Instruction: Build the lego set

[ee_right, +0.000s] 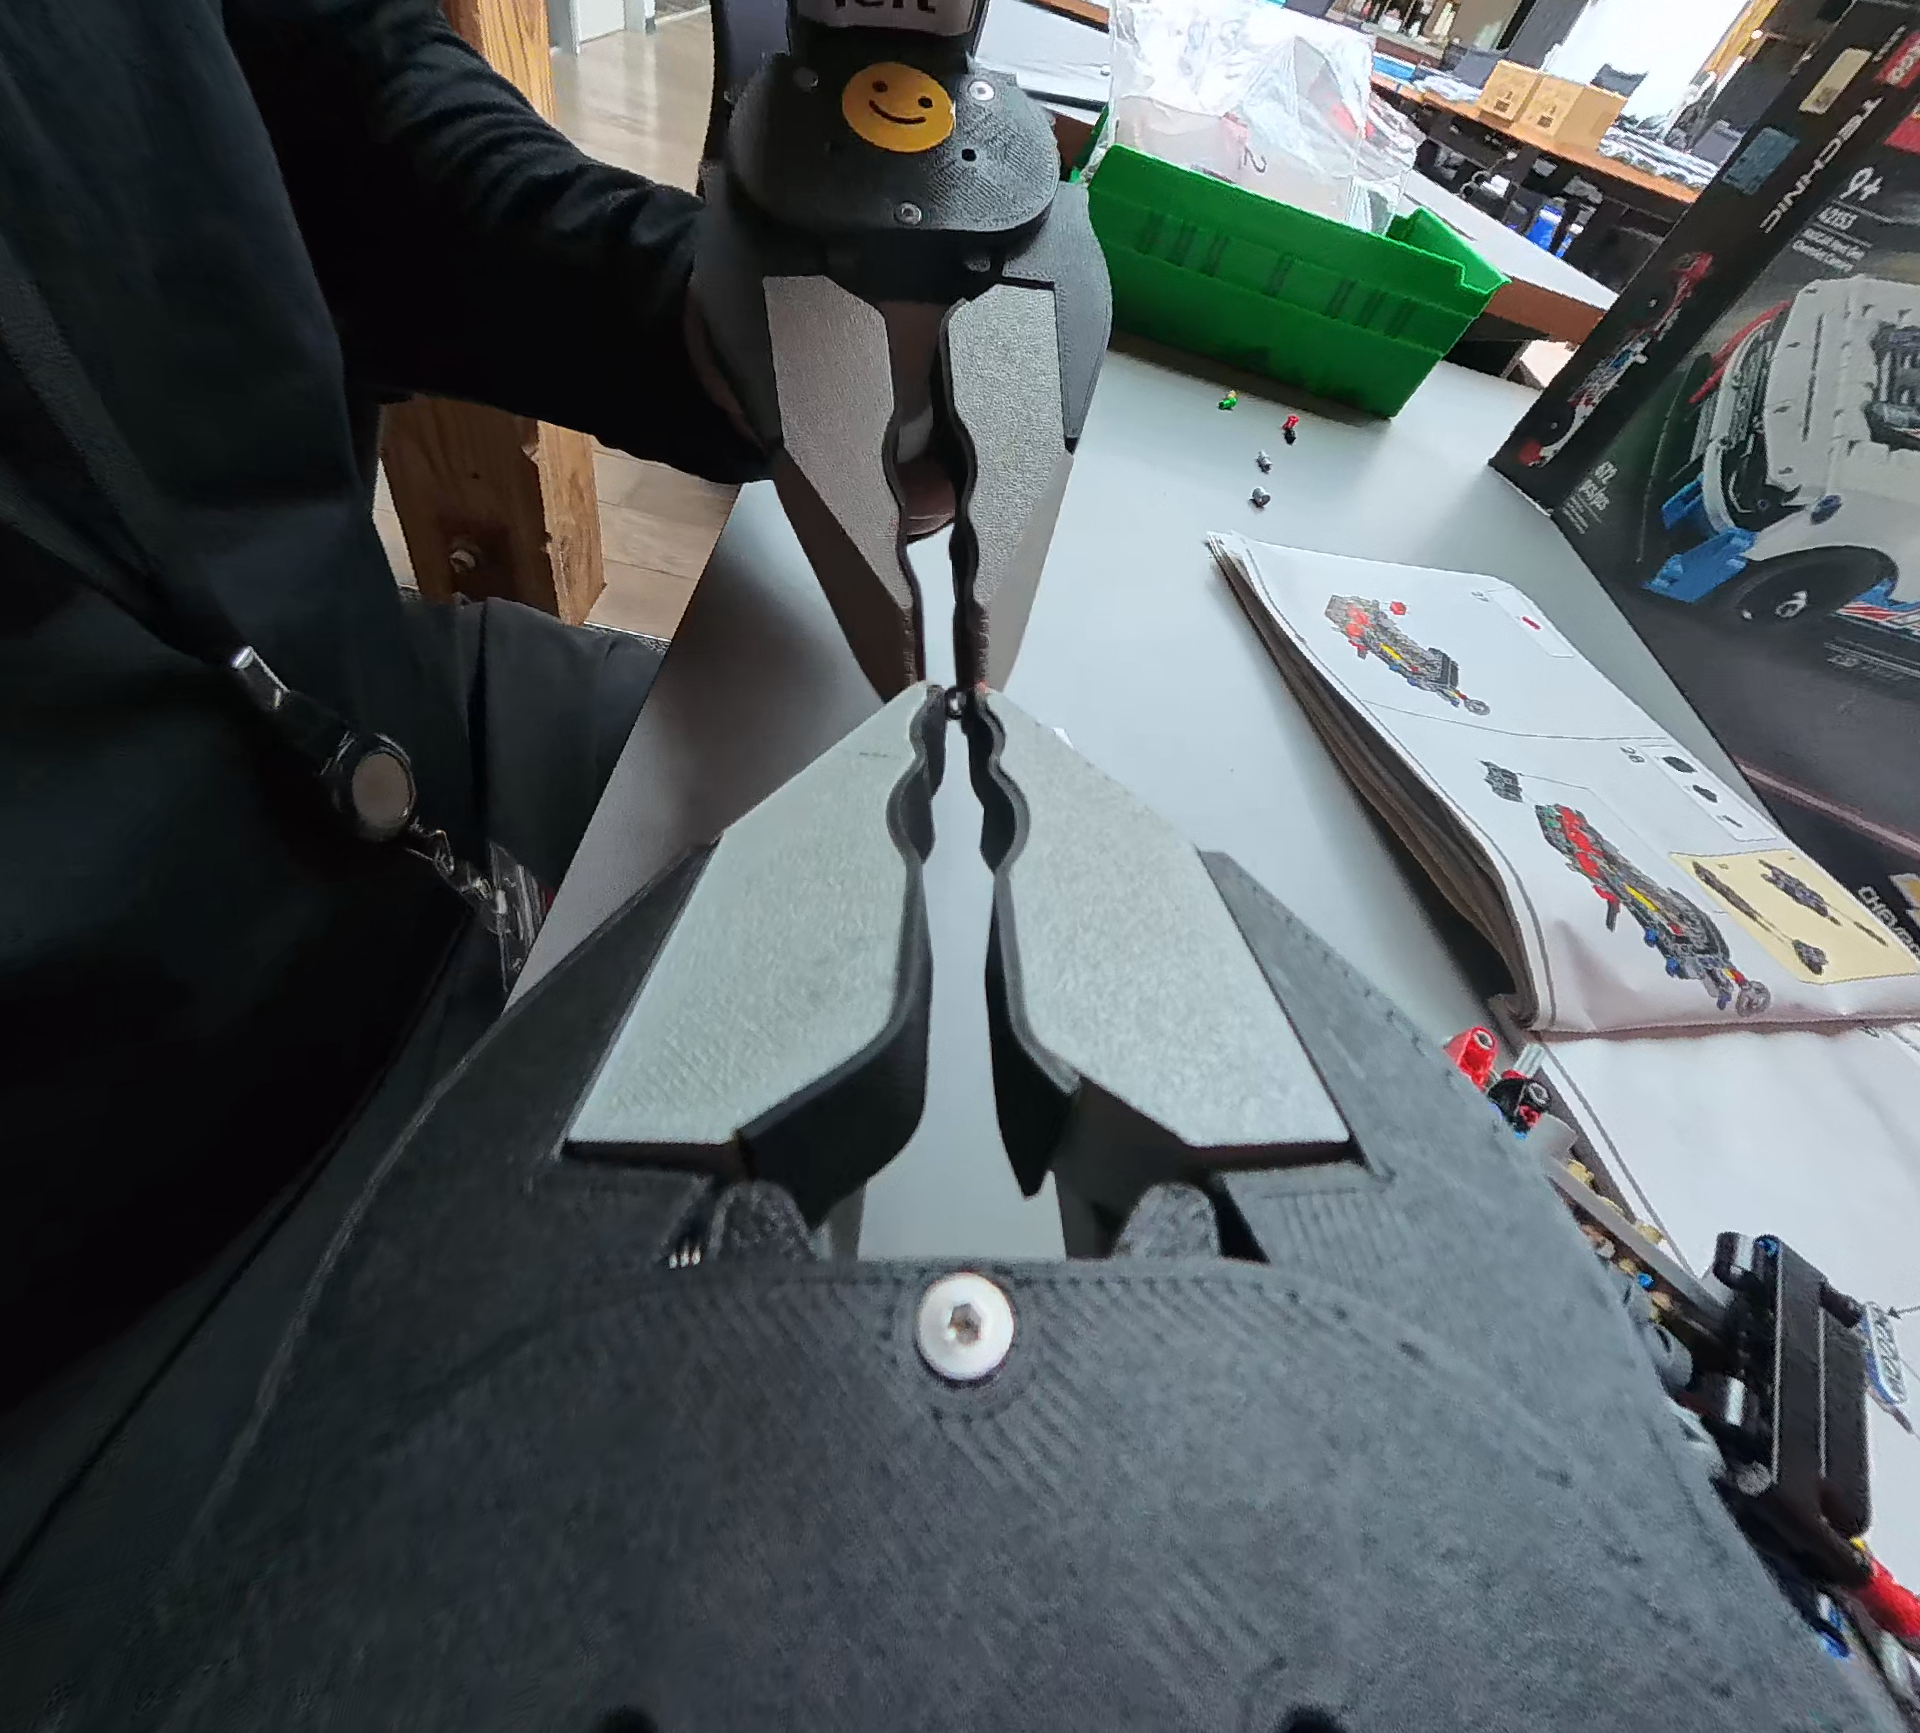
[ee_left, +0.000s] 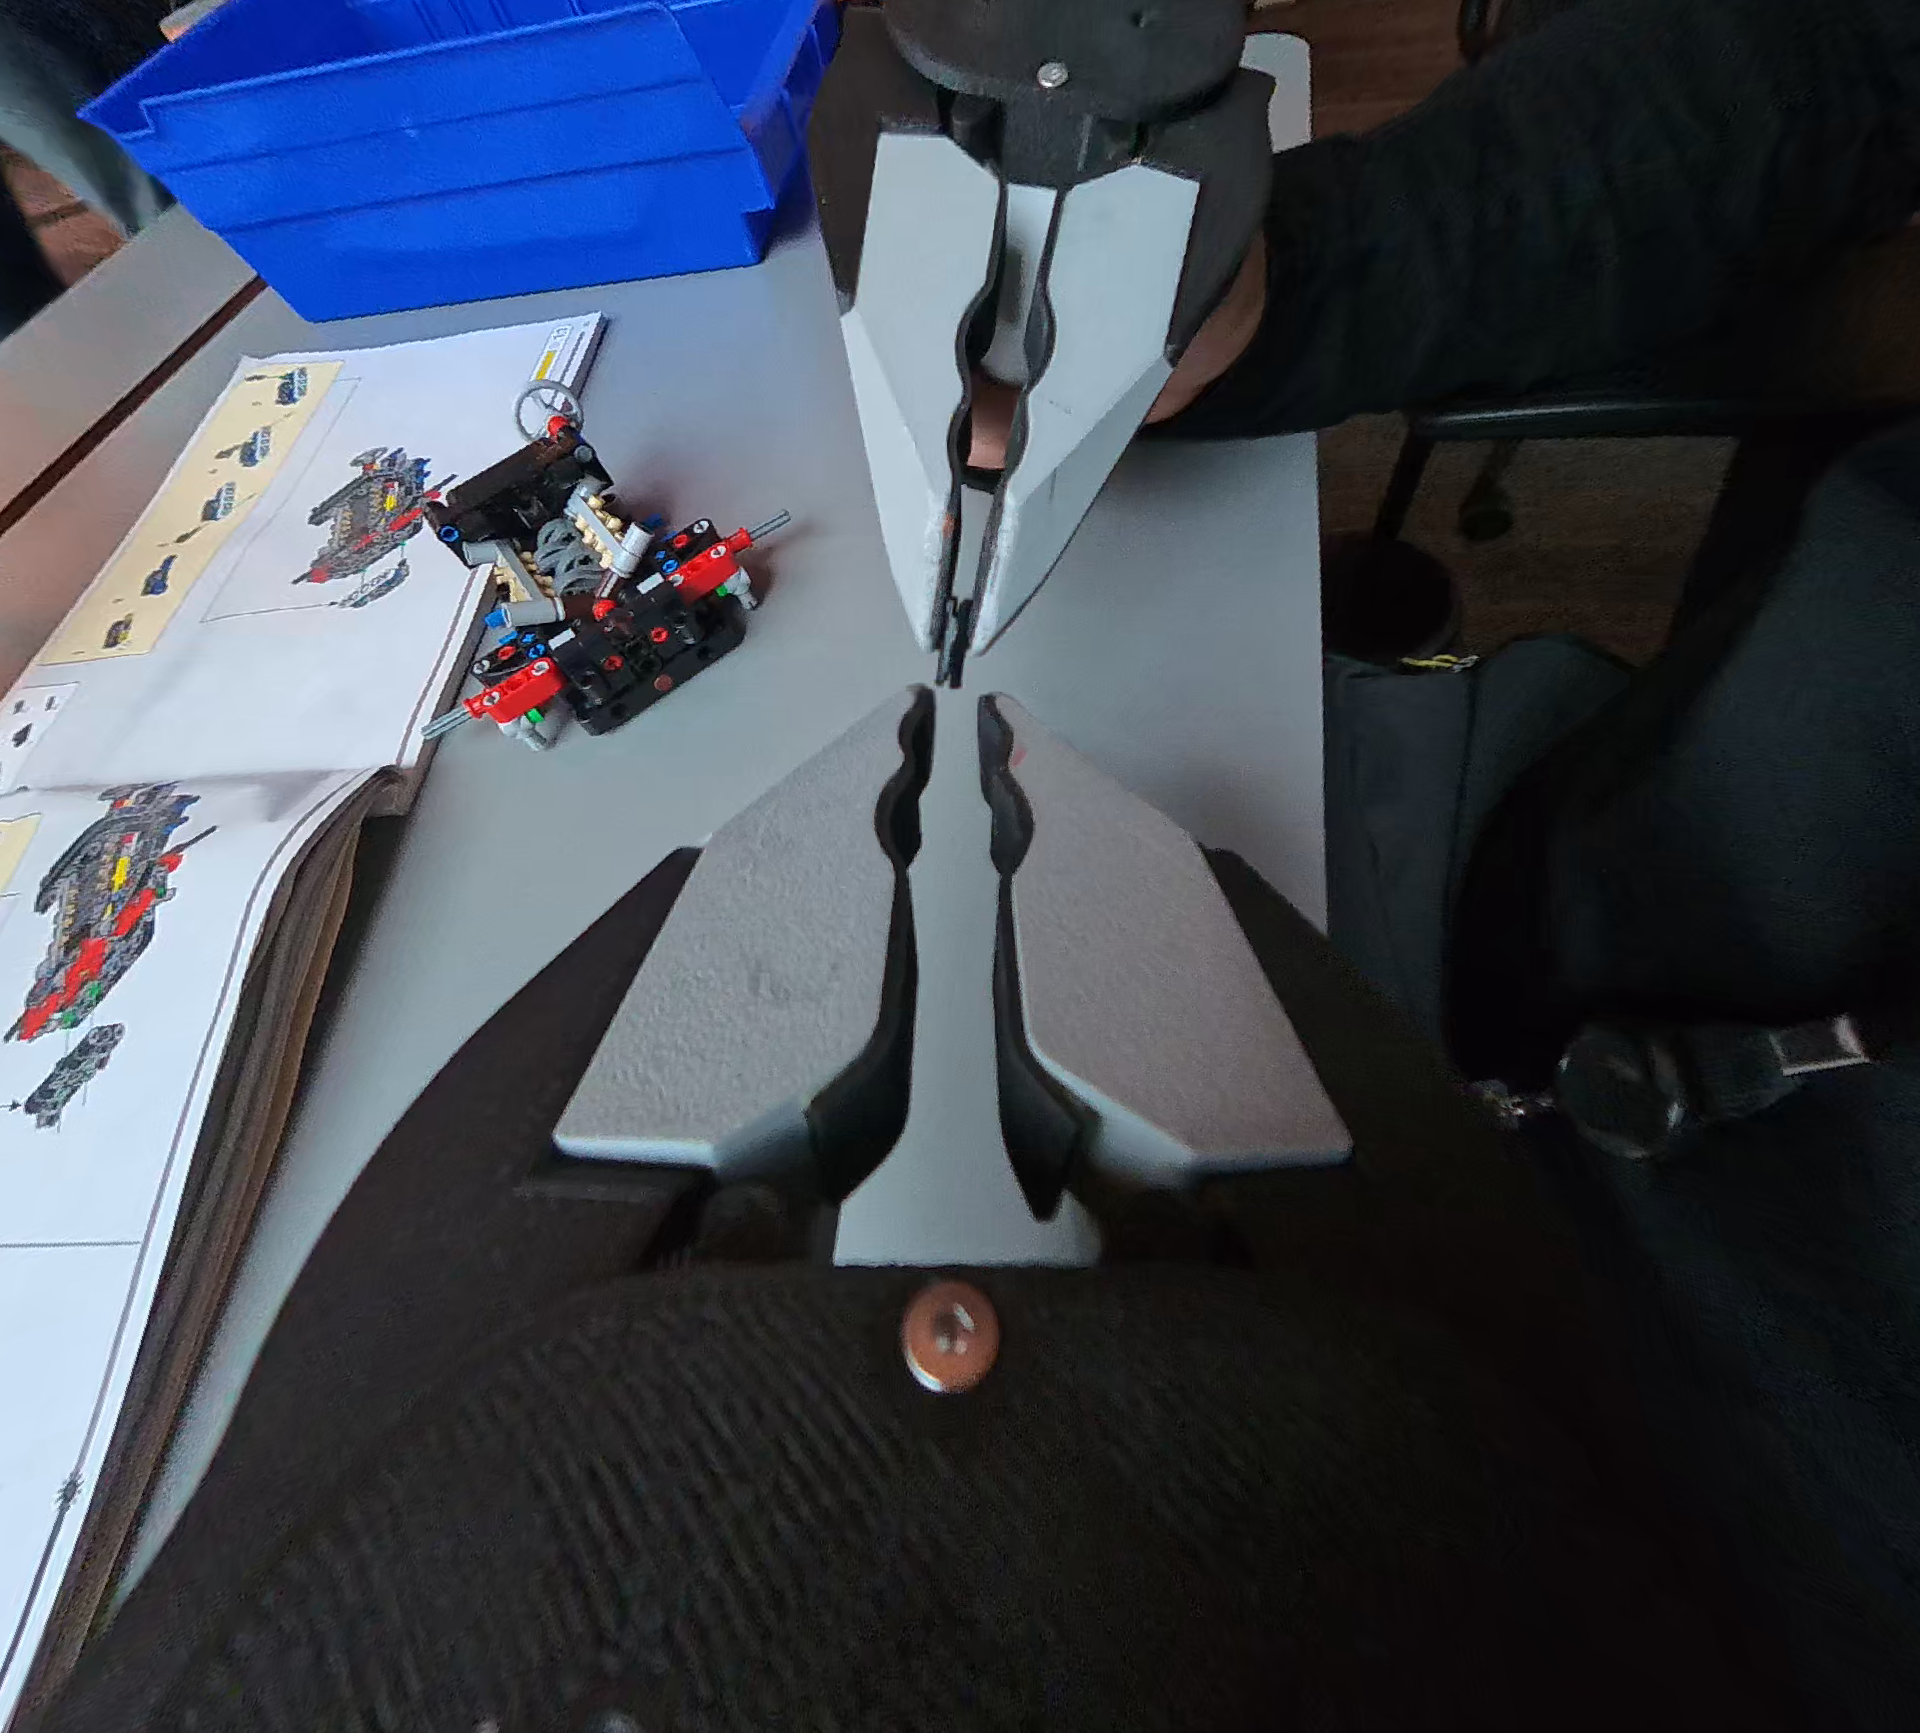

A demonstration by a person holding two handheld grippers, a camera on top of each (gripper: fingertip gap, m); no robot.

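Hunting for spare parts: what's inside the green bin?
A crumpled clear plastic bag sticks up out of the green bin. The bin's wall hides its floor, so any loose parts inside can't be seen.

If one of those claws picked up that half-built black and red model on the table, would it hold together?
Probably mostly. The half-built model looks like a dense block of interlocked pieces, so likely stiff. The thin grey rods and the small wheel on a stalk stick out, so those may snag or pop off. Its flat underside suggests it would slide rather than roll if pushed.

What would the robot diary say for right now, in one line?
right gripper: shut on small black piece | left gripper: open, tips facing it | lego model: on table, untouched
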